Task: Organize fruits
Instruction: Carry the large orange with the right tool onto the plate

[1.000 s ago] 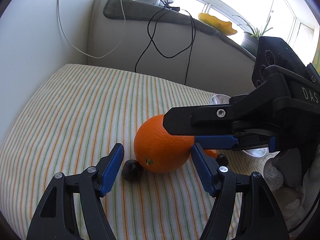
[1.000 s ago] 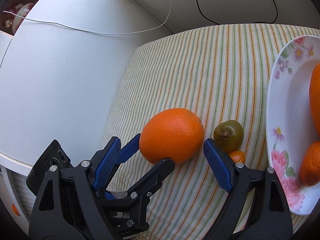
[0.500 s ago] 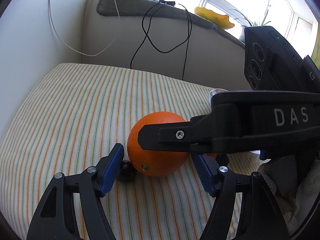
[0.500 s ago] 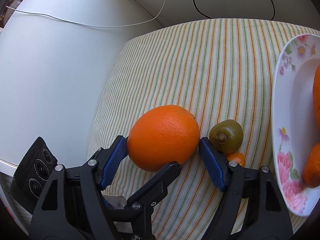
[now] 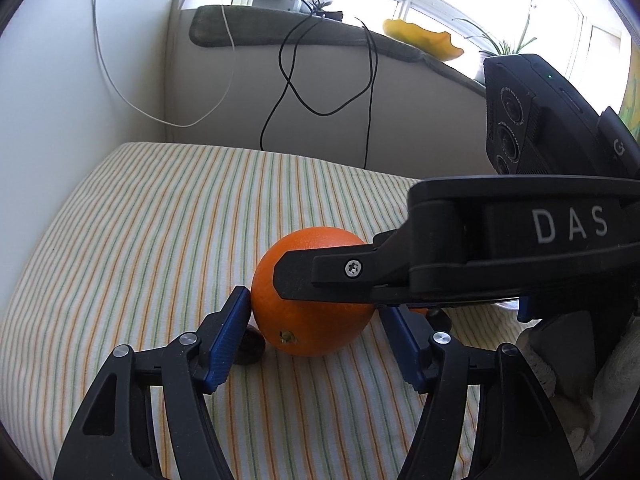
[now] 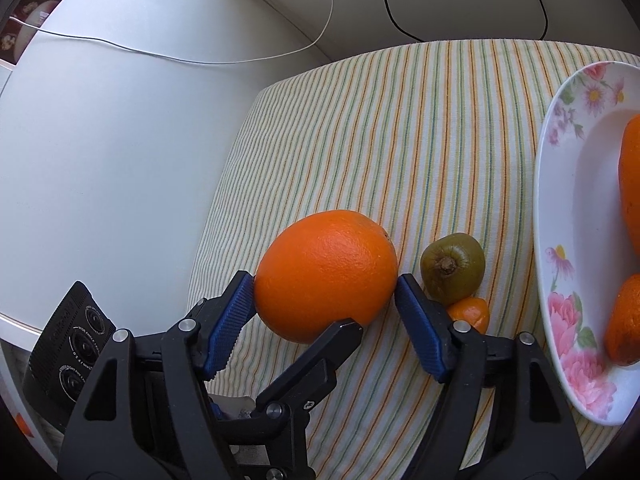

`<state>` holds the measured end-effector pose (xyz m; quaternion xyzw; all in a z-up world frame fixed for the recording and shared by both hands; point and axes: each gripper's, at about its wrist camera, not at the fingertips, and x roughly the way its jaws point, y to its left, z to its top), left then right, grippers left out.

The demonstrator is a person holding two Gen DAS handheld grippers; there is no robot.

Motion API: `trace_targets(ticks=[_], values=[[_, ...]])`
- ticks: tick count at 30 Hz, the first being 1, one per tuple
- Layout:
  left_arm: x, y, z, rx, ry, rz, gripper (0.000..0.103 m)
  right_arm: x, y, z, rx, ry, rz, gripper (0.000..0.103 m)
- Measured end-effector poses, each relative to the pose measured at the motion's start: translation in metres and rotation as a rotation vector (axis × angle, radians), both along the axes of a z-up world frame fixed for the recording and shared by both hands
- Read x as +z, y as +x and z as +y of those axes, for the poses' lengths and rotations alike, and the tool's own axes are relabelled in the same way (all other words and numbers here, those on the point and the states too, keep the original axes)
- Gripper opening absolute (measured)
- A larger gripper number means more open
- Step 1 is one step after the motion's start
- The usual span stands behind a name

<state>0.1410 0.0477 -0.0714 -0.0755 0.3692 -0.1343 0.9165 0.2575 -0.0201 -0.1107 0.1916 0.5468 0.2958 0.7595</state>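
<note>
Orange (image 6: pixel 326 274), big and round, sits on the striped cloth (image 6: pixel 400 128) of the counter, w/ both tools around it. Right hand-held gripper (image 6: pixel 325 312) has its blue pads on the two sides of the fruit: left pad touches the skin, right pad is at the skin or just beside it, I cannot tell a gap. So it is closed on the orange, approx. at the widest part, prob. so the round fruit does not roll or slip out.

Left hand-held gripper (image 5: pixel 314 332) comes from the other direction, spread wide; one pad touches the orange, the other stands just apart, so no pinch there. It looks like support only.

Kiwi (image 6: pixel 452 268) and a small orange piece (image 6: pixel 470 312) lie just beside, outside the right pad. Plate (image 6: pixel 560 216) w/ flowers already carries orange fruits, so prob. the orange goes there next.
</note>
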Motion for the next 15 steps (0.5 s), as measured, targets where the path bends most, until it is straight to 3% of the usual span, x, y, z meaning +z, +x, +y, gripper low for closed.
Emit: trace_targets(ticks=[15], values=[[0.026, -0.015, -0.016, -0.005, 0.004, -0.064, 0.066, 0.037, -0.021, -0.029, 0.009, 0.005, -0.074, 0.076]])
